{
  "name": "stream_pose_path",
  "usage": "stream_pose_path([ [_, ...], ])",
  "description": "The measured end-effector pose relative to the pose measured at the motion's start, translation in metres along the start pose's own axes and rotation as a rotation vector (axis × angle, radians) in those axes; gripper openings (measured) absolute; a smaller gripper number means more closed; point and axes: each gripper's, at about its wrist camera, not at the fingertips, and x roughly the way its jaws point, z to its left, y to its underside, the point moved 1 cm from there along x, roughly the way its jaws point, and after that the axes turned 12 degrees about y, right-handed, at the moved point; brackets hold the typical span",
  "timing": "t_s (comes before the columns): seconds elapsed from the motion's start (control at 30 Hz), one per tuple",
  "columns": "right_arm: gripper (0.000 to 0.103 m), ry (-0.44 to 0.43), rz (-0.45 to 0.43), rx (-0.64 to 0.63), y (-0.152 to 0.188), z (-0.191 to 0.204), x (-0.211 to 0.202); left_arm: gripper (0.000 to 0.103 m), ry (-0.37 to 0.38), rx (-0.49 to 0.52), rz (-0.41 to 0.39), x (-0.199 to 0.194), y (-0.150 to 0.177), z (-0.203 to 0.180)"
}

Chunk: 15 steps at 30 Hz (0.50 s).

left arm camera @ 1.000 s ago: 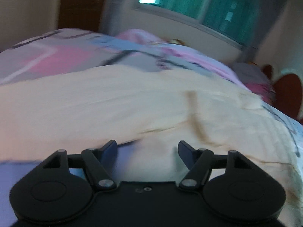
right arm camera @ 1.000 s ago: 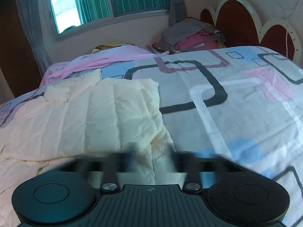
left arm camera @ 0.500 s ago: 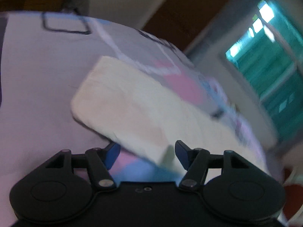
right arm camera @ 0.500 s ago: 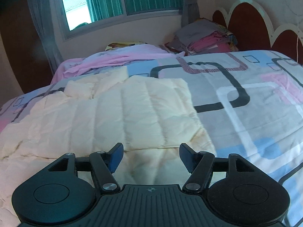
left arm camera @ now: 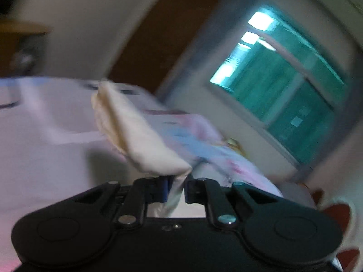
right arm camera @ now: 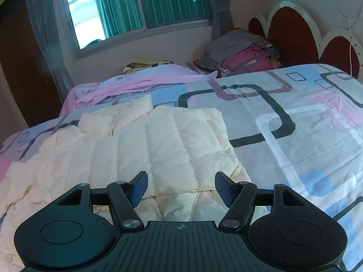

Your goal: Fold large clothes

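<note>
Cream quilted jacket (right arm camera: 140, 149) lies spread on the bed (right arm camera: 295, 122), just ahead of the right claw (right arm camera: 181, 188), whose jaws stand wide apart with nothing between them. The left claw (left arm camera: 175, 189) has just been closing and now pinches a corner of the jacket (left arm camera: 136, 136), which rises off the bedsheet in the blurred left view. Farther back lie a pink blanket (right arm camera: 136, 81), a pile of clothes (right arm camera: 245, 52) by the headboard (right arm camera: 292, 34), and the window (right arm camera: 136, 6).

Cream quilted jacket (right arm camera: 140, 149) spread flat on bed; one end (left arm camera: 136, 136) lifted.
</note>
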Motion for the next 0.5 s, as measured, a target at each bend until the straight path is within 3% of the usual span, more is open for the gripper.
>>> stream_pose_path([
  [0.23,0.066,0.001,0.002,0.046,-0.001,-0.019,0.003,0.013,0.267,0.285,0.237,0.078,0.054,-0.15],
  [0.5,0.066,0.031,-0.013,0.125,-0.01,-0.063,0.0,0.013,0.441,0.412,0.492,0.14,0.146,-0.252],
])
